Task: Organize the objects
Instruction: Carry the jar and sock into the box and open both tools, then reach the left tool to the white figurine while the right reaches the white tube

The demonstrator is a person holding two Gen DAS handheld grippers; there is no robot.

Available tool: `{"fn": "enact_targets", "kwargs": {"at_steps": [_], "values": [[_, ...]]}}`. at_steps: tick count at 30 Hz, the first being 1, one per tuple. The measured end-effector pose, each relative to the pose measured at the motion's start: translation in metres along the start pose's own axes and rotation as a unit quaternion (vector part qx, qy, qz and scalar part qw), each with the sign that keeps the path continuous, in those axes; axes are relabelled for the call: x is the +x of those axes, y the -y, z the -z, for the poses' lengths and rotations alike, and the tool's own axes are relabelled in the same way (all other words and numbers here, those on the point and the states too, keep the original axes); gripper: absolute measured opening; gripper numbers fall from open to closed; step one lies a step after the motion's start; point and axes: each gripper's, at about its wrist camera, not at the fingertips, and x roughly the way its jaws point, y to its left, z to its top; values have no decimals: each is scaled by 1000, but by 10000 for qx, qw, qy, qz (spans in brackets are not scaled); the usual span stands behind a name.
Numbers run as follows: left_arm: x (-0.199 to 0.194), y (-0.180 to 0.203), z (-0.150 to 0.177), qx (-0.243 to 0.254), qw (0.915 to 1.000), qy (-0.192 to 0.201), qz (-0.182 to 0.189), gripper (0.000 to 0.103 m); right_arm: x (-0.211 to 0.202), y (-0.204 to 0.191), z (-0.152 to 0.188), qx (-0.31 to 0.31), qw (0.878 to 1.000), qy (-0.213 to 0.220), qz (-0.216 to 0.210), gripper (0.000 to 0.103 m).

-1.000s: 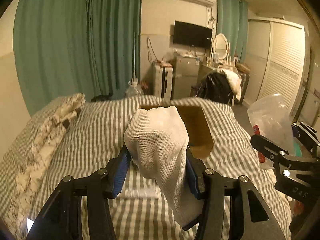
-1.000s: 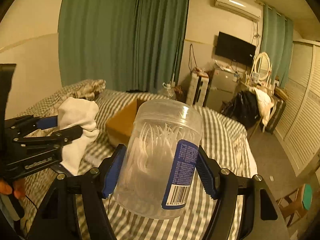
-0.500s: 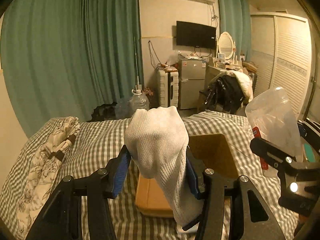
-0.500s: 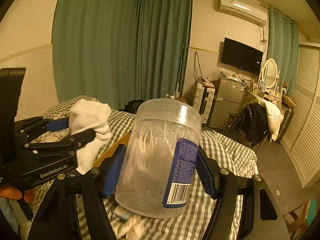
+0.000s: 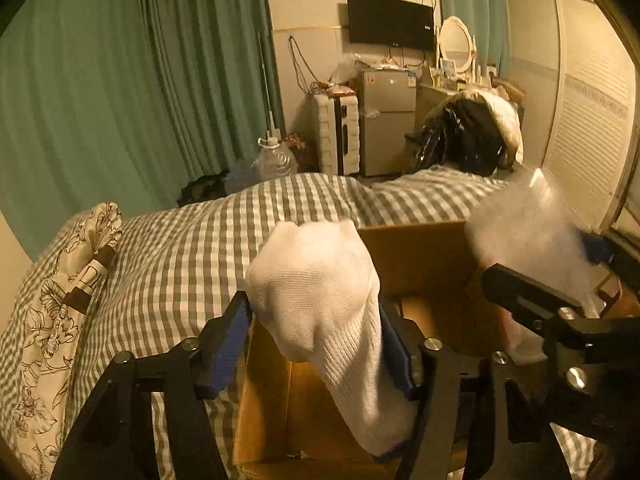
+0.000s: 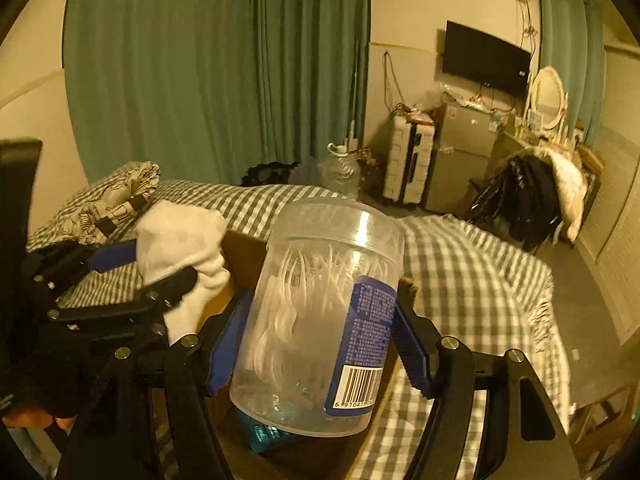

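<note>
My left gripper point(image 5: 316, 316) is shut on a white sock point(image 5: 320, 296) and holds it over the open cardboard box point(image 5: 416, 256) on the bed. The sock also shows in the right wrist view point(image 6: 180, 248). My right gripper point(image 6: 320, 328) is shut on a clear plastic jar point(image 6: 320, 312) of white floss picks with a blue label, held above the box point(image 6: 244, 256). The jar appears blurred at the right of the left wrist view point(image 5: 524, 232). A blue packet point(image 6: 264, 432) lies in the box under the jar.
The box rests on a bed with a grey checked cover point(image 5: 192, 248). A patterned pillow point(image 5: 60, 312) lies at the left. Green curtains point(image 6: 224, 64), a white suitcase point(image 6: 408, 160), a small fridge point(image 6: 460, 156) and a water jug point(image 5: 276, 160) stand beyond the bed.
Both grippers have moved down and forward over the cardboard box, each still holding its object. The box now lies right beneath the sock and the jar.
</note>
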Motion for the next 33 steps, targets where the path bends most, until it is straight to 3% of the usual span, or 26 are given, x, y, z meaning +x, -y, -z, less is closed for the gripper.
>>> {"fn": "enact_targets", "kwargs": {"at_steps": [2,5,11,19,24,28,33], "values": [[-6,2,2,40,10000,19,-73,79,-4,2,1,12,9999,115,75,83],[-30,1,-1,25,9995,219,-246,92,-28,-2,-3,35,9990,373,259,89],[-103,-19,-12,-186,9969,694,-309,102,-97,-9,-20,-19,9963,726,466,93],[-199,-42,-4,-275,9920,1165,-391,103,-196,-38,-24,-221,9910,1152,645,103],[-227,-70,25,-308,9920,1078,-582,103,-242,-63,-8,-476,9888,1289,590,103],[-234,-93,58,-481,9918,948,-702,103,-254,-78,15,-548,9898,1231,463,103],[-219,-115,114,-592,9921,567,-944,103,-235,-81,57,-467,9926,935,612,103]]}}
